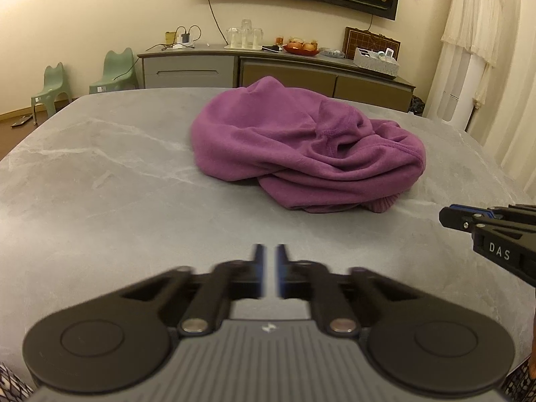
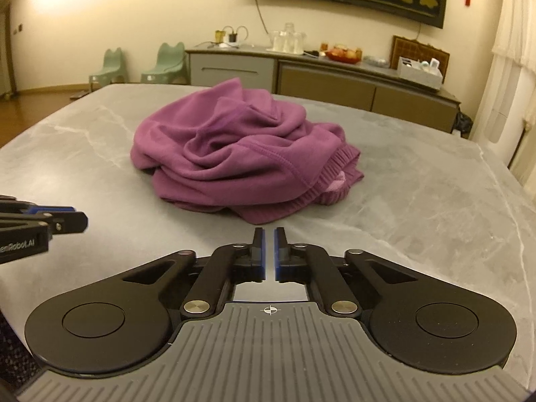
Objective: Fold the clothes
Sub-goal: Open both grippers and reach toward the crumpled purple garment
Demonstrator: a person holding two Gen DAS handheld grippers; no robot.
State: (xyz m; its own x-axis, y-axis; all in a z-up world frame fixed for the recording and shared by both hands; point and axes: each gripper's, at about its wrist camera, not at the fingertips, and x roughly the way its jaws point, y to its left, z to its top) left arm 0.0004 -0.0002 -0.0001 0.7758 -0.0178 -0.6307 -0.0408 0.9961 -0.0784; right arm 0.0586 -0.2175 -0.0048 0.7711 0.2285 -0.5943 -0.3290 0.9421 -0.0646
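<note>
- Both tools, left (image 1: 270, 257) and right (image 2: 269, 238), hovered nearly closed, gripping nothing.
- Sweater (image 2: 241, 150) lay crumpled mid-counter (image 2: 418, 201), beyond them.
- Judged step: spreading; next needs a hem grasp.

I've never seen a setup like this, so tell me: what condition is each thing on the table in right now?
Garment: purple, crumpled in a heap, unfolded, resting on the table, untouched.
Left gripper: nearly shut, a thin gap between the fingers, empty, short of the garment.
Right gripper: nearly shut, thin gap, empty, just short of the garment's near edge.
Table: grey marble top, bearing only the garment.
</note>
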